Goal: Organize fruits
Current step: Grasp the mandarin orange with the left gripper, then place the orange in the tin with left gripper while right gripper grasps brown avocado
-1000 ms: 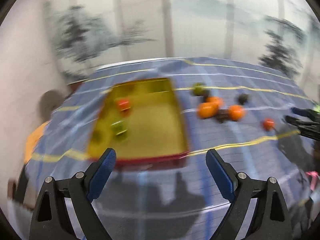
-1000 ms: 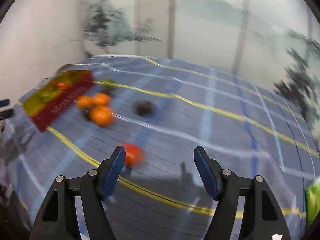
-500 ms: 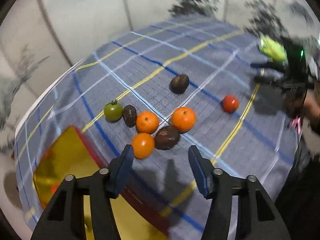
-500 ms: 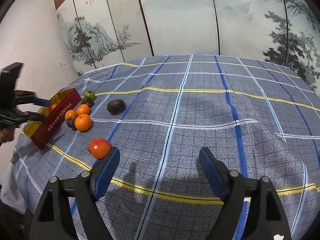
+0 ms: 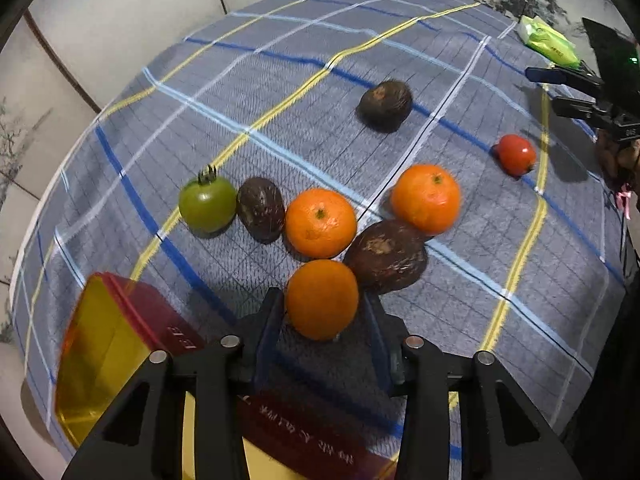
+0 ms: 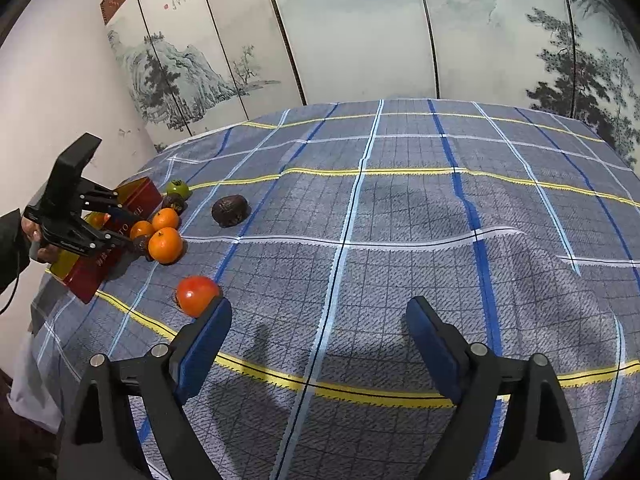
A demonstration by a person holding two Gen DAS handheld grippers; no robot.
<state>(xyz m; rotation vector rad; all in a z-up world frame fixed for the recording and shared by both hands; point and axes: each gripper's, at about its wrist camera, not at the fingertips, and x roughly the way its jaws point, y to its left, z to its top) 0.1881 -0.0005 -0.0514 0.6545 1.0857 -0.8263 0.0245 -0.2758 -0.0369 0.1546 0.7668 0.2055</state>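
Fingers of the left gripper [image 5: 322,312] clamp 1 round orange tangerine [image 5: 322,299] on the blue plaid tablecloth [image 5: 400,60], beside the red-and-yellow box [image 5: 104,344]. Right gripper [image 6: 318,316] is opening, empty, near 1 red tomato [image 6: 197,295].

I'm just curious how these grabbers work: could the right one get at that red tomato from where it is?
Probably yes. The red tomato lies just beyond the right gripper's left finger, on open cloth with nothing around it. The fingers are opening with nothing between them; a small shift sideways should do.
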